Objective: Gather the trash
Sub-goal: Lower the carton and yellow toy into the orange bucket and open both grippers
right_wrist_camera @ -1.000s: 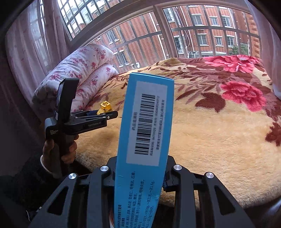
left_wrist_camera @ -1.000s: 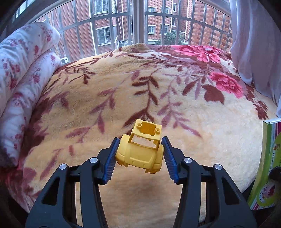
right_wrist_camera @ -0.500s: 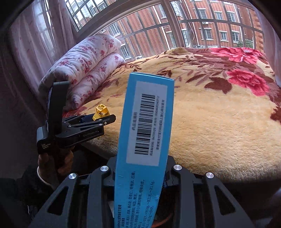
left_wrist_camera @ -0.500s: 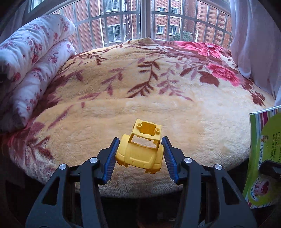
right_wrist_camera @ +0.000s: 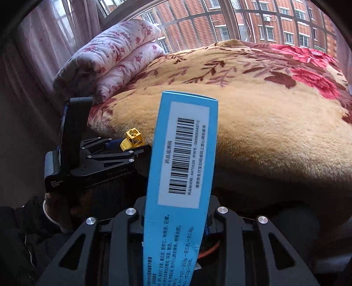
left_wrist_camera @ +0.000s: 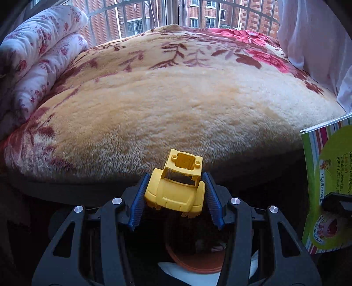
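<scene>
Gripping yellow toy cab [left_wrist_camera: 176,189] and blue box [right_wrist_camera: 182,176] as before, both grippers now lower, past the blanket [left_wrist_camera: 176,105] edge.

Daylight from the window [left_wrist_camera: 176,19], dark shadow below, fisheye-curved edges, sharp focus

The toy car shell [left_wrist_camera: 175,193] is plain yellow, between blue ribbed pads [left_wrist_camera: 137,200] on the black left gripper [left_wrist_camera: 175,198]. The box [right_wrist_camera: 182,176] in the black right gripper [right_wrist_camera: 176,222] is bright blue, with a pale label bearing a black barcode and dark print; its other face is lime green with coloured stripes. The blanket [left_wrist_camera: 176,105] on the bed is cream with maroon leaf sprays near and left, crimson roses far right. The rolled quilt [left_wrist_camera: 35,57] at far left is white with small red flowers. Below, a rim [left_wrist_camera: 193,264] shows orange.
</scene>
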The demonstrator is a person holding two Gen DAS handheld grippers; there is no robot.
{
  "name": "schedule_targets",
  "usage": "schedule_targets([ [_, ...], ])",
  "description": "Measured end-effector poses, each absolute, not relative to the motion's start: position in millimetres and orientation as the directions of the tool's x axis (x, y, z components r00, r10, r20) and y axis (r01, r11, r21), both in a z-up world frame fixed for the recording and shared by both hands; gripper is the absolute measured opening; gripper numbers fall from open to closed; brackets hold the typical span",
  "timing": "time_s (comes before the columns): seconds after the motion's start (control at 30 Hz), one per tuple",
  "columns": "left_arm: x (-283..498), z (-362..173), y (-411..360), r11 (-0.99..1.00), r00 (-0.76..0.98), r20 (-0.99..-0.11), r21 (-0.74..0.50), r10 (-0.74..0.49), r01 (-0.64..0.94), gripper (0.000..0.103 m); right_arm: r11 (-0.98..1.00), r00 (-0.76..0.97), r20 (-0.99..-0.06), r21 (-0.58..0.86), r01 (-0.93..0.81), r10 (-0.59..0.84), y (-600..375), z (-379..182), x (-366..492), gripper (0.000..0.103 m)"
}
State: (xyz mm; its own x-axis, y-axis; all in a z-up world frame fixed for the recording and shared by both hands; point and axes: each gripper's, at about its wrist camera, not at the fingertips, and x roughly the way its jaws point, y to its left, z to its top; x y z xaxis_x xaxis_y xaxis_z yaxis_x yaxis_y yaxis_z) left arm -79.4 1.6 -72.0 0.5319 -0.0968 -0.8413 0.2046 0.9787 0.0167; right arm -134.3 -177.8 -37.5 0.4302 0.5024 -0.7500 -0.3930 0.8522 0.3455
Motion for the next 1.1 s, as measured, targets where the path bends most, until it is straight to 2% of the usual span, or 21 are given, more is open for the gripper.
schedule_targets([
  [0.57, -94.7, -122.6, -1.3, 0.966, 0.391, -0.912, -0.02, -0.123, 0.256, 0.049, 0.856, 0.343, -0.801, 0.37, -0.361, 0.491, -173.1, -79.1, -144.2, 0.033],
  [0.6, -95.1, -124.6, -2.6, 0.963, 0.377, -0.917, -0.026, -0.13, 0.269, 0.05, 0.856, 0.336, -0.804, 0.371, -0.361, 0.49, -172.6, -81.2, -143.7, 0.035],
  [0.63, -95.4, -127.4, -4.2, 0.959, 0.36, -0.924, -0.024, -0.129, 0.281, 0.056, 0.857, 0.329, -0.809, 0.368, -0.36, 0.486, -171.4, -83.5, -142.0, 0.037],
  [0.67, -95.3, -130.9, -6.0, 0.958, 0.346, -0.931, -0.014, -0.117, 0.287, 0.064, 0.858, 0.325, -0.813, 0.366, -0.36, 0.483, -171.0, -85.5, -140.5, 0.05],
  [0.7, -95.2, -134.0, -6.7, 0.958, 0.341, -0.935, 0.001, -0.1, 0.285, 0.079, 0.864, 0.332, -0.815, 0.36, -0.353, 0.476, -171.7, -86.7, -139.8, 0.063],
  [1.1, -90.7, -136.1, 10.1, 0.967, 0.348, -0.934, 0.004, -0.087, 0.254, 0.081, 0.894, 0.407, -0.801, 0.349, -0.281, 0.44, -201.5, -79.6, -127.9, 0.064],
])
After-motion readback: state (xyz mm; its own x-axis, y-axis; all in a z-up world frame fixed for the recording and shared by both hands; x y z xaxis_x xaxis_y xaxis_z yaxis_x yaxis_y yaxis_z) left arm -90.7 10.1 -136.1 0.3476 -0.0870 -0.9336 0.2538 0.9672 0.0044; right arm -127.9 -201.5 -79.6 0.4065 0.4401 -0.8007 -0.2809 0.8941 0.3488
